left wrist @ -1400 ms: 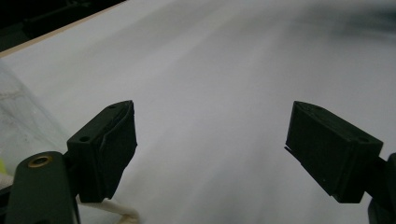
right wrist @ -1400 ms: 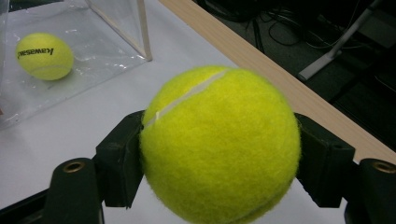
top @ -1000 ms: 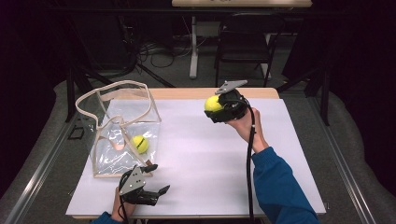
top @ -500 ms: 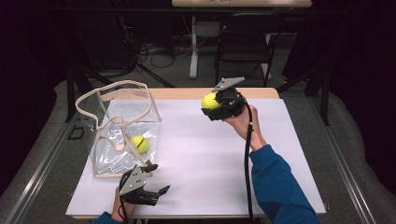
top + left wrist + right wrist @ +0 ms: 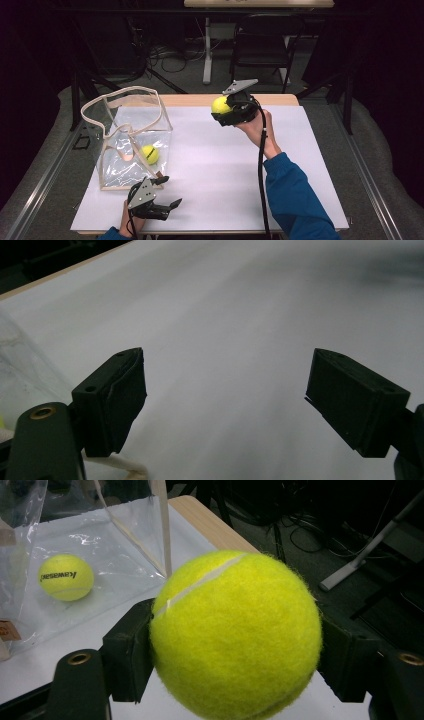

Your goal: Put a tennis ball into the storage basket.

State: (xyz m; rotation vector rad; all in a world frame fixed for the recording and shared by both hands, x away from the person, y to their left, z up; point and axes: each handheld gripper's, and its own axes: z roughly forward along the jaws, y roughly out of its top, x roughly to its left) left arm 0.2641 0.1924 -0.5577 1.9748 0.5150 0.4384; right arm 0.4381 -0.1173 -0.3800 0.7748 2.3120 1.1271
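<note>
Above the bench's (image 5: 300,165) far side, right hand-held gripper (image 5: 223,111) clamps a tennis ball (image 5: 219,105), held aloft. Left hand-held gripper (image 5: 169,192) rests near edge, jaws apart, just beside clear bag (image 5: 125,125) holding second ball (image 5: 149,154).

High view: overhead, facing forward and down across the table (image 5: 220,170). Left gripper view: low, close over the tabletop. Right gripper view: close behind a held tennis ball (image 5: 235,635), sharing the clear bag (image 5: 127,137) with the high view.
</note>
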